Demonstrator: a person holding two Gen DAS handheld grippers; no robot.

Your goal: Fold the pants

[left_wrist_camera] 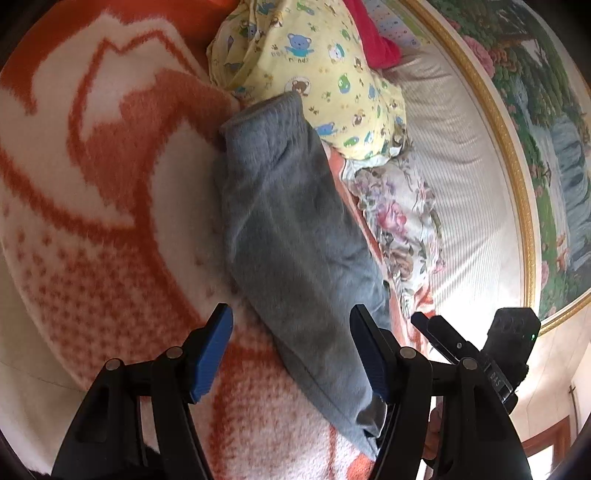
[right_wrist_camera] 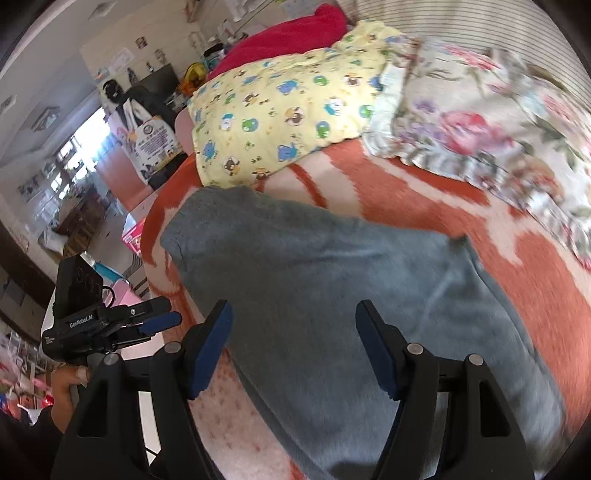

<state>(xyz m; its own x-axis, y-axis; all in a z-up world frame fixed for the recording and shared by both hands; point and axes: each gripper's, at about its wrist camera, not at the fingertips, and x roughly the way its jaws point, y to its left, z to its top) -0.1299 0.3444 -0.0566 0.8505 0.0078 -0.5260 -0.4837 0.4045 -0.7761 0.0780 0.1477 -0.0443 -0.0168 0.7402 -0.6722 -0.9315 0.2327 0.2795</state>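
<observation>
Grey pants (left_wrist_camera: 291,236) lie folded lengthwise on an orange-and-white blanket (left_wrist_camera: 103,206); they also show in the right wrist view (right_wrist_camera: 351,302). My left gripper (left_wrist_camera: 291,350) is open and empty, hovering over the near end of the pants. My right gripper (right_wrist_camera: 293,347) is open and empty above the middle of the pants. The right gripper shows at the right edge of the left wrist view (left_wrist_camera: 443,332). The left gripper shows at the left of the right wrist view (right_wrist_camera: 159,321), beside the pants' edge.
A yellow bear-print pillow (left_wrist_camera: 314,70) and a floral cloth (left_wrist_camera: 399,225) lie beyond the pants. A red cloth (right_wrist_camera: 288,33) lies behind the pillow. A striped mattress (left_wrist_camera: 461,192) runs to a framed picture (left_wrist_camera: 546,147). Room clutter (right_wrist_camera: 74,184) lies past the bed edge.
</observation>
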